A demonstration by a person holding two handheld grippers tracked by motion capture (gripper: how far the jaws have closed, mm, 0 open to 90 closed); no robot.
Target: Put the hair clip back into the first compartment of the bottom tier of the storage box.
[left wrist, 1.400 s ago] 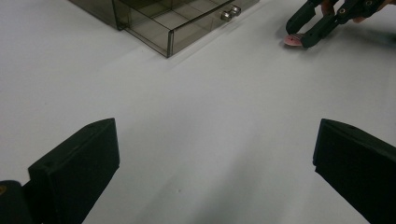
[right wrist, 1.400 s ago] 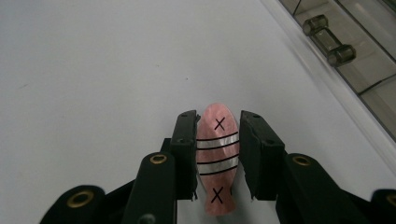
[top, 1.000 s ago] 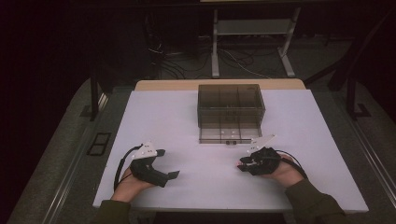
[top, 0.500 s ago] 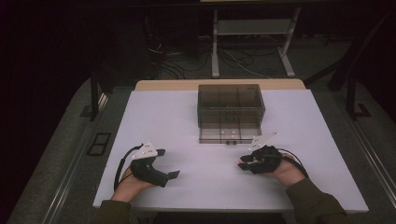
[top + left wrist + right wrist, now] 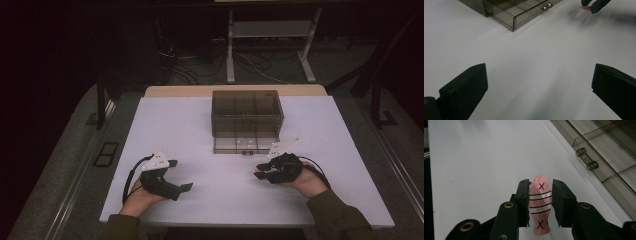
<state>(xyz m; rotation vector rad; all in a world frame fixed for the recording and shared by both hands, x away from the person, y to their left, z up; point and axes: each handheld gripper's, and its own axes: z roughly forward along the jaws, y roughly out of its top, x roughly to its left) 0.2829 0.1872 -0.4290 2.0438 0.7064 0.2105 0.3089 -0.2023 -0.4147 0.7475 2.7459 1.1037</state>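
Observation:
A pink fish-shaped piece [image 5: 540, 205] with black stripes and two X marks sits between the jaws of my right gripper [image 5: 540, 195], which is shut on it just above the white table. In the high view the right gripper [image 5: 260, 172] is at the front right, pointing left. From the left gripper view the right gripper [image 5: 591, 5] and the pink piece [image 5: 585, 8] appear far off. My left gripper [image 5: 180, 175] rests at the front left, its jaws wide open [image 5: 539, 92] with nothing between them.
A smoked transparent drawer box [image 5: 246, 110] stands at the middle back of the white table [image 5: 200, 125]. Its bottom drawer [image 5: 245, 144] is pulled out toward me, with its handle [image 5: 587, 160] just right of the held piece. The drawer [image 5: 519, 12] looks empty.

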